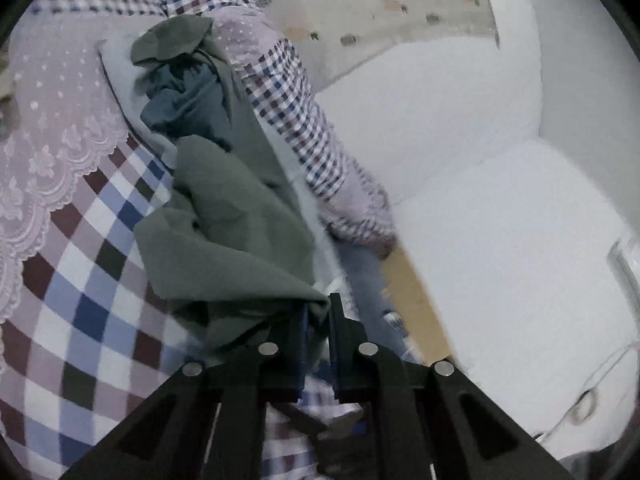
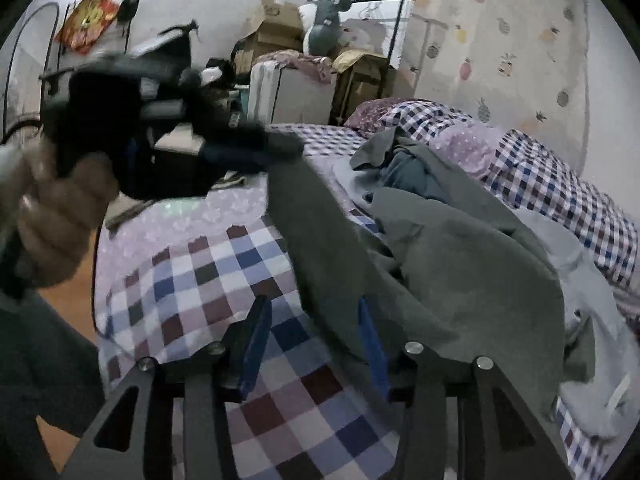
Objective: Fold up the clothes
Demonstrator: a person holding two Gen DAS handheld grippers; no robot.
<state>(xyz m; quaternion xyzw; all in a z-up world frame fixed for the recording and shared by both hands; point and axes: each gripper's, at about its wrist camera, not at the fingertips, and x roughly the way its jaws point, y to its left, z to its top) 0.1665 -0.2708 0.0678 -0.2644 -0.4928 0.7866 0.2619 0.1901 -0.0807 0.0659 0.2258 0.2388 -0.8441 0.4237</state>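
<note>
A grey-green garment [image 1: 224,216] lies crumpled on the checked bed sheet [image 1: 80,312]. My left gripper [image 1: 318,312] is shut on one edge of it. In the right wrist view a hand holds the left gripper [image 2: 284,146] above the bed, and the grey-green garment [image 2: 460,256] hangs taut from it down to the sheet. My right gripper [image 2: 314,304] is open low over the sheet, with the garment's lower edge reaching between its fingers. A teal garment [image 2: 408,176] and a light grey garment [image 2: 576,280] lie bunched under the grey-green one.
A rolled checked quilt [image 2: 552,184] runs along the wall side of the bed. Cardboard boxes [image 2: 276,20], a suitcase [image 2: 288,92] and a plush toy [image 2: 324,20] stand beyond the bed's far end. The wooden bed edge [image 1: 416,304] borders a white surface.
</note>
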